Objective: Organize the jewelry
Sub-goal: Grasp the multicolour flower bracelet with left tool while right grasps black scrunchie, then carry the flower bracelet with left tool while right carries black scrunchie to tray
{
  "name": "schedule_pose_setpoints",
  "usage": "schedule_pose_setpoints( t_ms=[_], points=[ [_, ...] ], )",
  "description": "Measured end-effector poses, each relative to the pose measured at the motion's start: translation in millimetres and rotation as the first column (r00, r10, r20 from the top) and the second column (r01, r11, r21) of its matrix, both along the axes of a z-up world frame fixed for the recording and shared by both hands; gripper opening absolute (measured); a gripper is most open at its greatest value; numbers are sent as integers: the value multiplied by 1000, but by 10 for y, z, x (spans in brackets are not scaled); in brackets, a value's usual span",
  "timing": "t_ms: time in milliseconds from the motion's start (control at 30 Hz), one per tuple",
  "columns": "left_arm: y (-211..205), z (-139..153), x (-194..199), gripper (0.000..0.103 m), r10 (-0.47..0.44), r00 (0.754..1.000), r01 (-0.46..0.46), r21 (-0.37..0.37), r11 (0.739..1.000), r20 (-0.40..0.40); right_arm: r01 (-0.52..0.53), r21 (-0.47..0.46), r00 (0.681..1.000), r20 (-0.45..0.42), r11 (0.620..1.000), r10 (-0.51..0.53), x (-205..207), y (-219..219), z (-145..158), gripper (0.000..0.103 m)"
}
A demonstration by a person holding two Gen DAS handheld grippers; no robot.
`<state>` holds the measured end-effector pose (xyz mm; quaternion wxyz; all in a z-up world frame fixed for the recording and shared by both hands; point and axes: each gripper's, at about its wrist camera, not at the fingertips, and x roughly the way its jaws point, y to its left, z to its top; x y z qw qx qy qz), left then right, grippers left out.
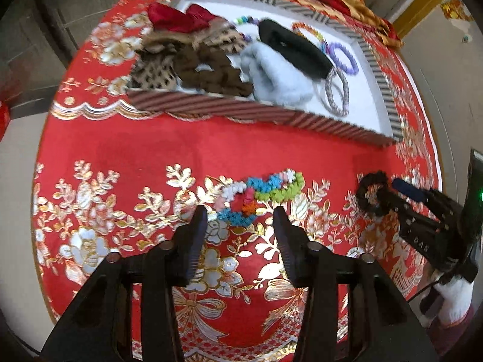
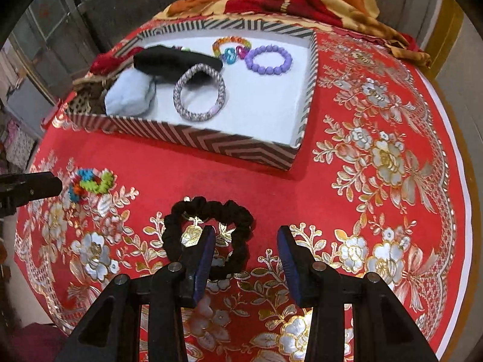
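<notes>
So, counting it up: two scrunchies are loose on the red floral tablecloth [image 2: 377,181], a multicolour scrunchie [image 1: 259,194] and a black scrunchie [image 2: 208,235], both lying well short of the striped tray [image 2: 229,147].

The left gripper [image 1: 241,215] hangs just over the multicolour one with its jaws apart and nothing clamped. The right gripper [image 2: 246,235] is spread too, its left finger sitting inside the black scrunchie's loop, the near arc of the loop running between the jaws but not pinched.

In the tray I get one lilac bead bracelet [image 2: 268,60], one grey woven hair tie [image 2: 199,96], one rainbow bracelet [image 2: 231,42], one pale blue fluffy scrunchie [image 2: 129,93] and one black scrunchie-ish thing [image 2: 175,57].

The far-left pile [image 1: 187,57] (red, leopard, brown) is a blurry heap, can't count it. A white-gloved hand [image 1: 455,298] is cut off at the edge of the left view.
</notes>
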<state>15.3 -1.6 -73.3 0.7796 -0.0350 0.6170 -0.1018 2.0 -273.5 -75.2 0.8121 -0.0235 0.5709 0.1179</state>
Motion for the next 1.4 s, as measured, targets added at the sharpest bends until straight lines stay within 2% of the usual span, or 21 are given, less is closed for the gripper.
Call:
schedule_pose_setpoints(
  t_ms=[200,367,567,600,633,667,700,800,833,933,1033,1233,1400],
  points=[
    [-95,-100,82,46,-37,999,37,28,999,-1,-27,-18,1000,8,999,28,28,25,-37,41],
    [-198,-202,160,46,-92,996,92,84,992,-4,-43,-34,999,18,999,43,57,61,-47,41],
    [-336,-223,190,45,-158,987,154,127,980,26,-49,-41,998,36,998,50,43,90,-45,41],
    [-358,-226,181,39,-169,985,163,134,977,35,-50,-40,998,40,998,52,46,89,-46,41],
    [-378,-225,169,26,-182,982,174,144,974,44,-54,-37,997,46,998,56,43,89,-46,41],
    [-395,-239,145,22,-193,980,185,147,972,44,-59,-35,997,53,998,61,40,88,-49,41],
    [-397,-240,145,14,-192,981,185,138,973,41,-62,-32,996,58,998,63,37,91,-50,37],
    [-399,-240,139,11,-177,984,173,100,980,30,-71,-22,995,65,997,73,29,82,-41,18],
    [-381,-222,135,11,-167,986,164,85,983,29,-72,-10,996,56,997,73,33,73,-33,11],
    [-300,-80,115,11,-143,989,142,20,990,39,-61,42,997,49,997,59,27,29,30,11],
    [-270,108,112,11,-142,986,142,7,990,84,-57,73,996,68,996,52,4,-1,150,11],
    [-176,413,91,10,-125,985,131,-45,990,120,-62,125,994,99,990,50,-19,-33,410,11],
    [-158,739,111,11,-122,976,132,-44,990,182,-70,139,988,145,988,50,-10,-43,673,11]
  ],
)
